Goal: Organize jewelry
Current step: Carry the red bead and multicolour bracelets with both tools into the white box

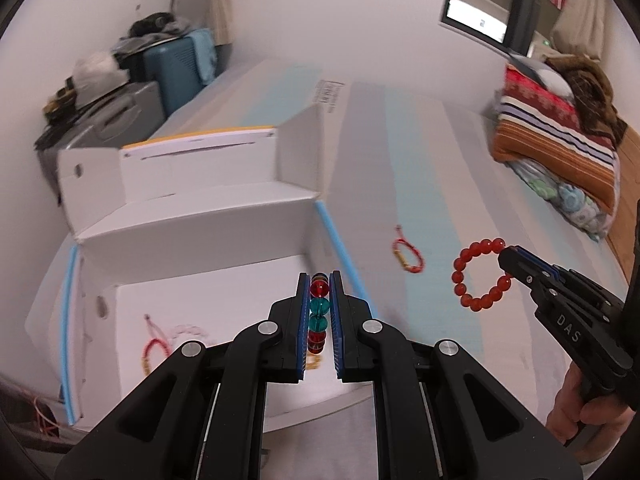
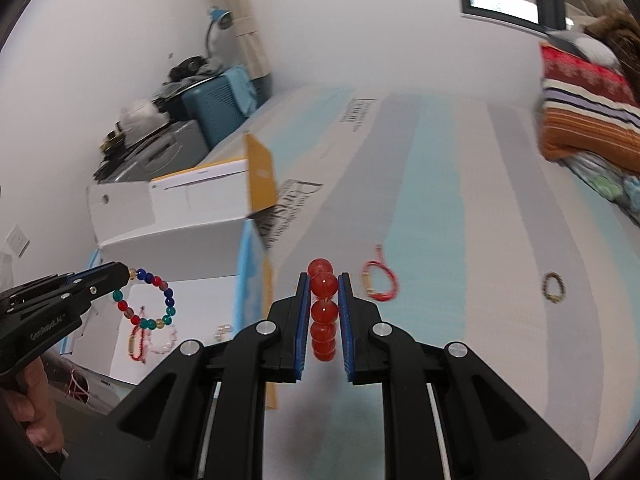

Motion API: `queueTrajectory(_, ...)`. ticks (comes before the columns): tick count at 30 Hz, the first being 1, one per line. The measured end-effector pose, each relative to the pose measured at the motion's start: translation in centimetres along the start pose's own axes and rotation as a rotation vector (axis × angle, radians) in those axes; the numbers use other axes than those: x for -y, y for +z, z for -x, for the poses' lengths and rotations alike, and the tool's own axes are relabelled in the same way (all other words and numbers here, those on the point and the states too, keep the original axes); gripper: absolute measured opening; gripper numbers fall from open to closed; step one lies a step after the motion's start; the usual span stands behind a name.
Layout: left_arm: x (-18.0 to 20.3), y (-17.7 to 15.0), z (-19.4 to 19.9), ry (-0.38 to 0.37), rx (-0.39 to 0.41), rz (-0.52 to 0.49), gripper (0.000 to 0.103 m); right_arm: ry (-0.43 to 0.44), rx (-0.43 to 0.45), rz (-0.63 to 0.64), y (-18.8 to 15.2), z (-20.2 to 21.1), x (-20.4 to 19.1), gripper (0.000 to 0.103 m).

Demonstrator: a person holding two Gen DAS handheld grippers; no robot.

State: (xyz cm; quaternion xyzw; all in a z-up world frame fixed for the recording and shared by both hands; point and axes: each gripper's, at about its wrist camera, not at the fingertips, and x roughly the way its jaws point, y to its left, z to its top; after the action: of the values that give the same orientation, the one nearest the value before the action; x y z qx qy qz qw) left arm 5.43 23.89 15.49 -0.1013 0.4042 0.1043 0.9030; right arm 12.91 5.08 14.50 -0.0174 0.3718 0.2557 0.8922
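My left gripper (image 1: 320,280) is shut on a multicoloured bead bracelet (image 1: 319,308) and holds it above the open white box (image 1: 192,240). It also shows in the right wrist view (image 2: 150,300), hanging from the left gripper (image 2: 130,272). My right gripper (image 2: 324,278) is shut on a red bead bracelet (image 2: 323,312), held above the striped surface; it shows in the left wrist view (image 1: 480,274) hanging from the right gripper (image 1: 505,254). Inside the box lie a red cord bracelet (image 1: 154,350) and a pale pink bracelet (image 2: 164,340).
A red cord bracelet with a gold clasp (image 2: 380,284) lies on the striped surface (image 2: 440,220). A dark bead bracelet (image 2: 554,287) lies farther right. Folded blankets (image 1: 560,136) sit at the far right. Suitcases (image 1: 160,64) stand against the wall behind the box.
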Motion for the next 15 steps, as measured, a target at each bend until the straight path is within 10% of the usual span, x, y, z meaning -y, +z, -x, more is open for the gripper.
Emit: queueTrajectory(15,-11.4,-3.1,-0.6,0.123,-0.061,0.136,0.009,0.112,-0.08,0.148,-1.0,-5.4,-12.0,0.013)
